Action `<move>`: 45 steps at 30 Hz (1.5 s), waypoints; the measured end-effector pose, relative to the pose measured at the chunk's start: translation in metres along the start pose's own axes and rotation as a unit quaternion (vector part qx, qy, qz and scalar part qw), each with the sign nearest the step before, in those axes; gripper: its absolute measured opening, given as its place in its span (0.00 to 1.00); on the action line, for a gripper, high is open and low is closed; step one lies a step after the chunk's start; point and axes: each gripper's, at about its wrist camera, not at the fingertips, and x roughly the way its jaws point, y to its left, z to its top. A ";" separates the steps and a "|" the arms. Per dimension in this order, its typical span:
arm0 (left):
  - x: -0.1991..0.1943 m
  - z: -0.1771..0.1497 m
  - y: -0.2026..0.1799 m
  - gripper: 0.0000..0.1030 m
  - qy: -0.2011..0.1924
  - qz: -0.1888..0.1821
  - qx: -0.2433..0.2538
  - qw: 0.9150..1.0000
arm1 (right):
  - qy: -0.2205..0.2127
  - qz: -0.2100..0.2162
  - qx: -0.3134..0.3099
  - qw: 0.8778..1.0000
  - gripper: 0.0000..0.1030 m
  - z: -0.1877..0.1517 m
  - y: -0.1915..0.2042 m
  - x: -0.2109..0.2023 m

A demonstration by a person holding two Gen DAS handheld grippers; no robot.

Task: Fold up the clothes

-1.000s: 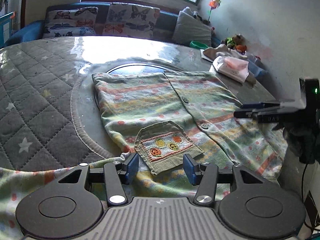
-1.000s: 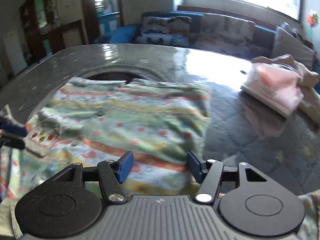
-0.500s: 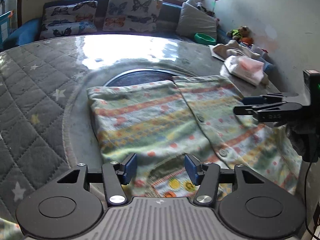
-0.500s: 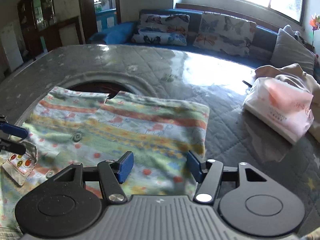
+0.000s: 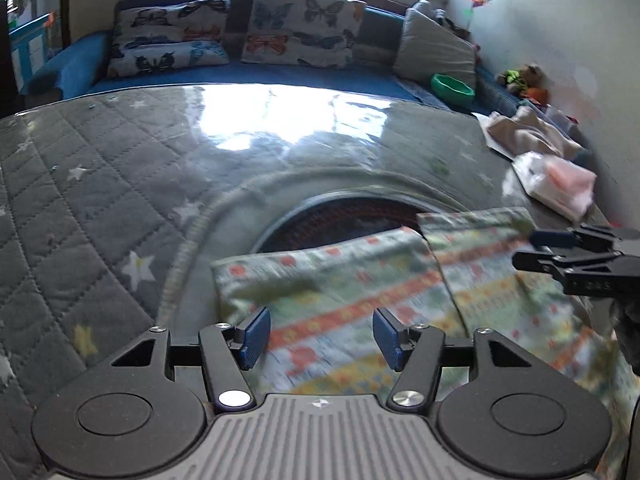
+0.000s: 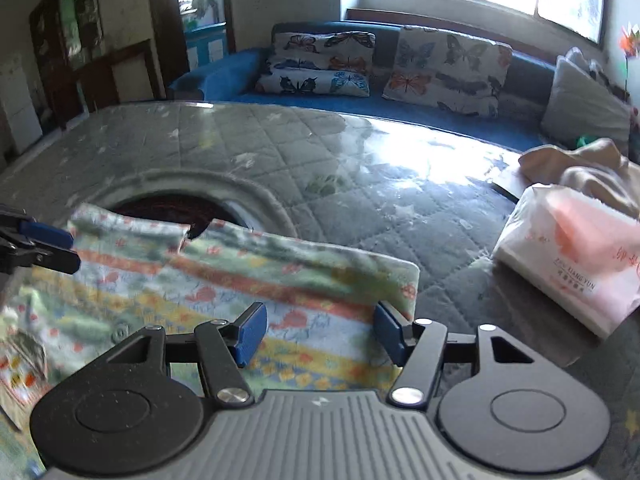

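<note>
**2 grippers above a patterned garment on a quilted tabletop**

2 pairs of blue-padded fingers hang over a striped, flowery garment (image 5: 360, 280) lying flat on a grey star-quilted tabletop (image 5: 100, 200), partly covering its round opening. The left gripper (image 5: 320, 336) is spreading wider, gripping nothing; the right gripper (image 6: 316, 334) stands released. A tissue pack (image 6: 568, 264) sits nearby. Behind, a blue sofa (image 6: 224, 80) holds butterfly cushions (image 6: 448, 68) beneath a bright window.

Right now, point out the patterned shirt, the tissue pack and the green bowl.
patterned shirt (image 6: 248, 280): right wrist view, on the orange stripe mid-cloth.
tissue pack (image 6: 568, 256): right wrist view, on the pink front of the wrapper.
green bowl (image 5: 452, 89): left wrist view, on its outer wall.
</note>
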 end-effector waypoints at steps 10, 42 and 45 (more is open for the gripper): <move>0.012 0.009 -0.009 0.66 -0.009 0.023 0.008 1.000 | -0.006 -0.028 -0.051 0.998 0.68 0.009 0.023 0.018; -0.088 -0.136 -0.087 0.67 -0.005 -0.001 0.138 0.990 | 0.010 0.054 -0.192 0.980 0.79 -0.090 0.122 -0.106; -0.094 -0.148 -0.089 0.67 -0.013 0.012 0.142 0.990 | 0.009 0.054 -0.179 0.982 0.80 -0.101 0.120 -0.112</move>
